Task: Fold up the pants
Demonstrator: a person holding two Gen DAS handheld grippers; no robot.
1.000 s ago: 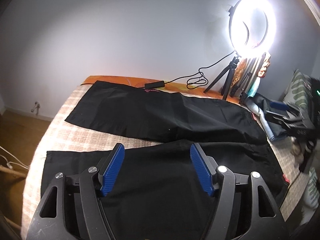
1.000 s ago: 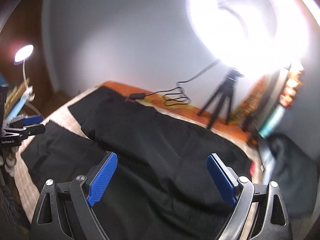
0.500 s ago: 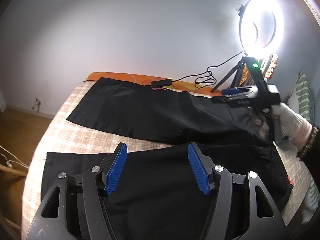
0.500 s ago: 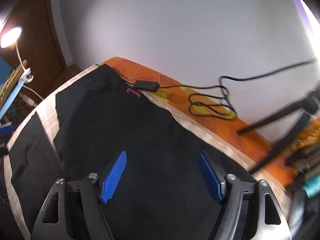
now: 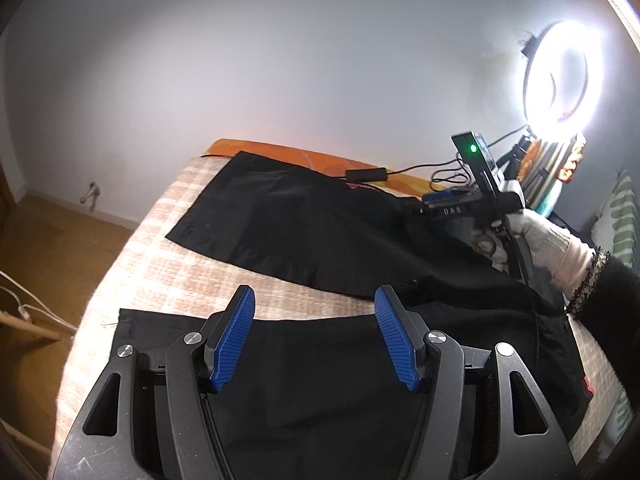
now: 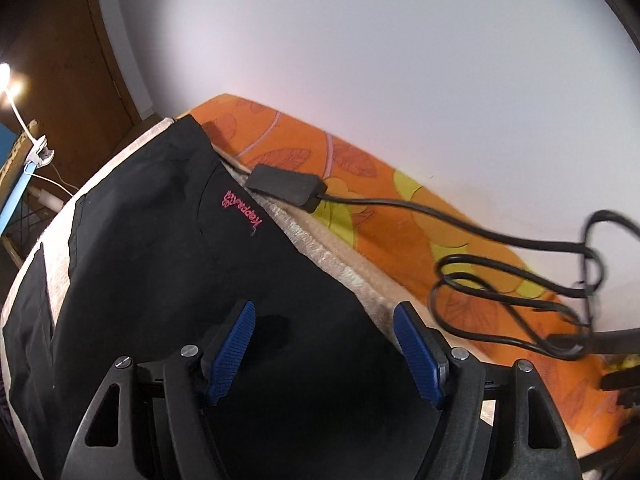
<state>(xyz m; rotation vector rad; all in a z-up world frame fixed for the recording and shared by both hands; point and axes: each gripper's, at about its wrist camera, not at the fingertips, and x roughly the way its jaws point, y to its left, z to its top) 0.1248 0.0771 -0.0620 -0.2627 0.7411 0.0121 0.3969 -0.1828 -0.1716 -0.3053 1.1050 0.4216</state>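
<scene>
Black pants lie spread flat on a bed, the two legs apart with a strip of beige blanket between them. My left gripper hovers open over the near leg, nothing between its blue pads. A gloved hand holds my right gripper low over the far leg. In the right wrist view that gripper stands open over the far edge of the pants, near a pink logo. Its pads press on nothing.
A black power adapter and its looped cable lie on the orange sheet just beyond the pants. A lit ring light on a tripod stands at the far right. The bed edge drops to a wooden floor on the left.
The right gripper came down and forward to the far leg's edge, its jaws narrowing. It entered the left wrist view with the gloved hand. The left gripper shifted slightly over the near leg.
</scene>
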